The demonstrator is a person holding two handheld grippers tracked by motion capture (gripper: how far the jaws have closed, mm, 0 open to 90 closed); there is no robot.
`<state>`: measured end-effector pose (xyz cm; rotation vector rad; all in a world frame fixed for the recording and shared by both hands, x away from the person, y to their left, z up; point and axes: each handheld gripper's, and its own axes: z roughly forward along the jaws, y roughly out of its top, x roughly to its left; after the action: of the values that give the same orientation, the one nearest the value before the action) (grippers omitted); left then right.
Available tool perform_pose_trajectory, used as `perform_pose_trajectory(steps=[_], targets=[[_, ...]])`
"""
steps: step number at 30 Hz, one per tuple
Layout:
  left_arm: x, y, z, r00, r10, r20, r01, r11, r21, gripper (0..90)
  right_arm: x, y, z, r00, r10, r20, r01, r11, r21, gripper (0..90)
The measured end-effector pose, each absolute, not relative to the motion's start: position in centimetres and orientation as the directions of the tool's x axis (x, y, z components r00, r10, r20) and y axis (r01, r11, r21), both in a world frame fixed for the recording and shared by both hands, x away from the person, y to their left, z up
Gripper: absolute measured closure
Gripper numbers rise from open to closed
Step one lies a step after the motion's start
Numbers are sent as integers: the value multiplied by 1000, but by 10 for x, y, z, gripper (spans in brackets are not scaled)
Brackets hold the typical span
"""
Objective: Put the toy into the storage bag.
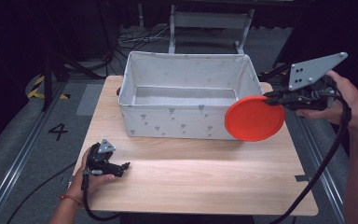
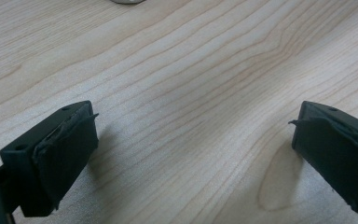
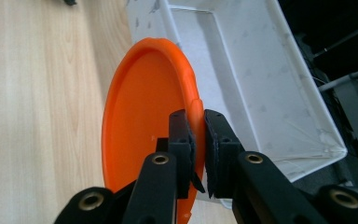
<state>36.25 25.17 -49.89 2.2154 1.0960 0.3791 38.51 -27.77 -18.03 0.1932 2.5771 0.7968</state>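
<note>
Black gripper (image 1: 121,168), grey three-cornered plate, trailing black cable.

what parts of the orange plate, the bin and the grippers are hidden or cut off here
- Orange plate, high view: its underside faces away; in the right gripper view the right gripper covers its near rim.
- White fabric bin, high view: its near wall hides the front of the floor; the plate covers its front right corner.
- Left gripper, left gripper view: the frame's bottom and right edges cut off the jaws.
</note>
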Motion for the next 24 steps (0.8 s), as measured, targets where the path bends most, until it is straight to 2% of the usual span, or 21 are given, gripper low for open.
perform_pose_trajectory(steps=[14, 24], targets=[[363, 252, -499, 613, 790, -19, 609, -457, 648, 5, 410, -271, -144, -860, 301, -412, -7, 800, 599, 828], [363, 252, -499, 615, 788, -22, 609, -457, 648, 4, 443, -264, -149, -848, 338, -408, 26, 795, 605, 827]])
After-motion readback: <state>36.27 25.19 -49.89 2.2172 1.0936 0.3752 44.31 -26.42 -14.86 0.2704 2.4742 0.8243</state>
